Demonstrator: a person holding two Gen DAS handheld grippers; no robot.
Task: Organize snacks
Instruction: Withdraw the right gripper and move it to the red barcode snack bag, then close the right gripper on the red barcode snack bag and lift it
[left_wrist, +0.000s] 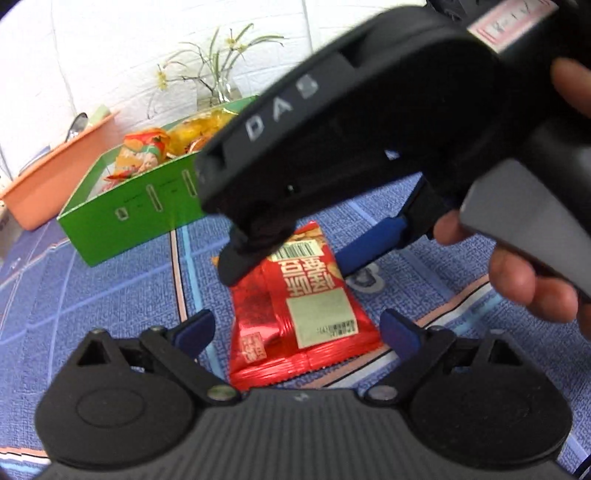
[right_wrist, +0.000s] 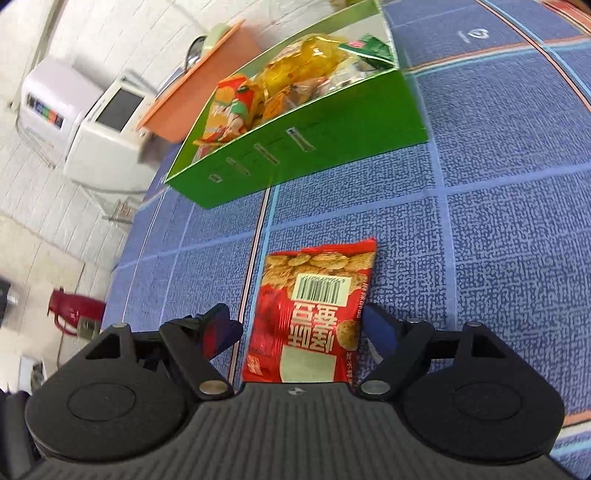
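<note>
The red snack packet (right_wrist: 314, 314) lies flat on the blue cloth (right_wrist: 498, 221), near the green box (right_wrist: 295, 155); left gripper (left_wrist: 297, 326) and right gripper (right_wrist: 301, 328) both straddle the packet, jaws spread, pads not touching.

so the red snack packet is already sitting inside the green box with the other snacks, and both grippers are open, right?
Not quite. The red snack packet lies on the blue tablecloth, in front of the green box, as the right wrist view shows. Both grippers are open.

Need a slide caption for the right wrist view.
Open right gripper straddles red snack packet lying before green box.
</note>
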